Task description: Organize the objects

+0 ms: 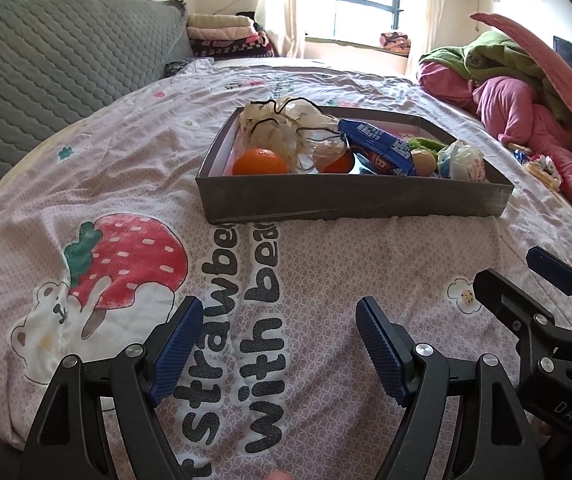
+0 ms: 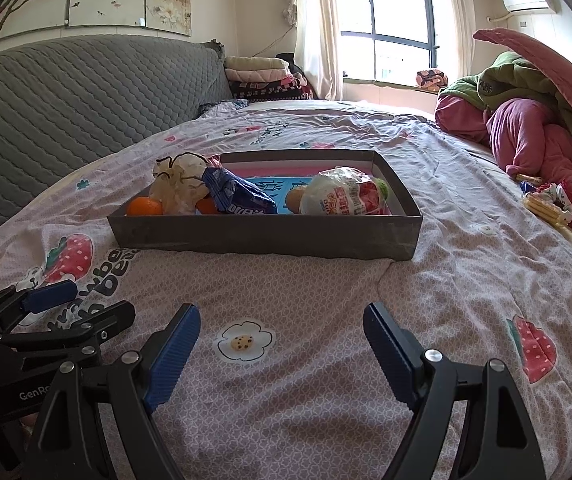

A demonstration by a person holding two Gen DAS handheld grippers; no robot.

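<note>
Box (image 2: 261, 236) of soft, light snacks mid-bed; stray packets (image 2: 548, 202) at right edge, best pinched by crinkly ends. Left tongs (image 1: 277, 344), right tongs (image 2: 281, 350) released, empty.

Both tongs are gaping wide and holding nothing: the left tongs (image 1: 277, 344) sitting low in frame, the right tongs (image 2: 281, 352) likewise, side by side.

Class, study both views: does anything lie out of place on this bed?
Yes. A few small items lie loose on the bedsheet beside the pink bedding, outside the grey box that holds the other snacks and oranges.
</note>
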